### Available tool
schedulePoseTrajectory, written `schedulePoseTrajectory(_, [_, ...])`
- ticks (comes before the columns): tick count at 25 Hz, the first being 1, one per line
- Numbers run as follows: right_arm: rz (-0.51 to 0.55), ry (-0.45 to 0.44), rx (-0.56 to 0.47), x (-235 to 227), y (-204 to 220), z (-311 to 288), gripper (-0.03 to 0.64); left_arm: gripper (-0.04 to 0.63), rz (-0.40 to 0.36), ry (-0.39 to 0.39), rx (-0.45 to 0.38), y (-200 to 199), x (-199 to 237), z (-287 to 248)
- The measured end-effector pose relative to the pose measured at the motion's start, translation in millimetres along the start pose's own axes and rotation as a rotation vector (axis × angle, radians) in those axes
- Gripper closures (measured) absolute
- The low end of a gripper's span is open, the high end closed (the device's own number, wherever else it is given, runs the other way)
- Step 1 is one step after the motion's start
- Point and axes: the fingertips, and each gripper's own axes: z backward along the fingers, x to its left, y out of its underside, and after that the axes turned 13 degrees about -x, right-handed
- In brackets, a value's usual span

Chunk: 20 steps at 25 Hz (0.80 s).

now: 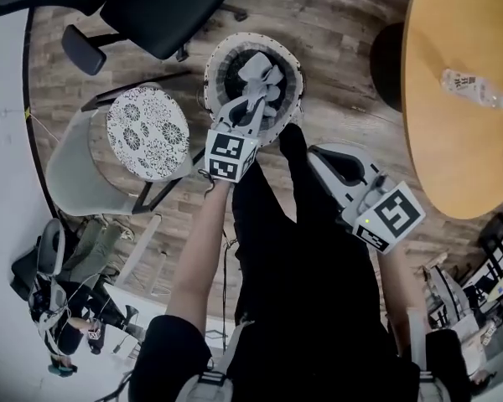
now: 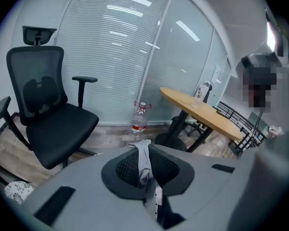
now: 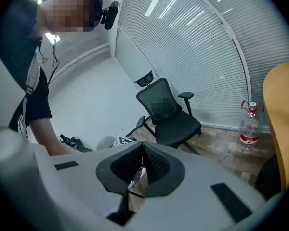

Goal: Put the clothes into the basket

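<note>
Over the round basket [image 1: 210, 82] on the wood floor, in the head view, the left gripper [image 1: 253, 86] hangs with its tips above the dark opening. The right gripper [image 1: 345, 167] sits off to the side, between the basket and the wooden table [image 1: 453, 124], clear of both. The grey garment [image 2: 143, 162] is hard to tell from the grey gripper here.

From the left gripper view, the jaws are clamped on that garment. It is a narrow, bunched strip whose long axis runs along the jaws, away from the camera. A folded end pokes out past the tips, pointing toward a water bottle [image 2: 139, 119] by the glass wall. The other end drops out of sight below.

From the right gripper view, the jaws are pressed together with nothing between them.

The step in hand looks like delivering the garment to the basket. The next move likely calls for parting the left jaws while the whole strip is inside the rim, so that no end drapes over it.
</note>
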Motion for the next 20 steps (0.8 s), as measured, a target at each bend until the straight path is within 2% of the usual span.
schedulePoseTrajectory(10, [-0.045, 0.024, 0.056, -35, 47, 2, 0.6, 0.557, 0.04, -0.009, 0.124, 96, 16, -52])
schedulePoseTrajectory(15, [-0.08, 0.039, 0.08, -53, 76, 2, 0.6, 0.557, 0.088, -0.019, 0.166, 141, 18, -75])
schedulePoseTrajectory(20, [-0.117, 0.046, 0.08, -65, 96, 0, 0.6, 0.557, 0.075, -0.008, 0.21, 183, 18, -98])
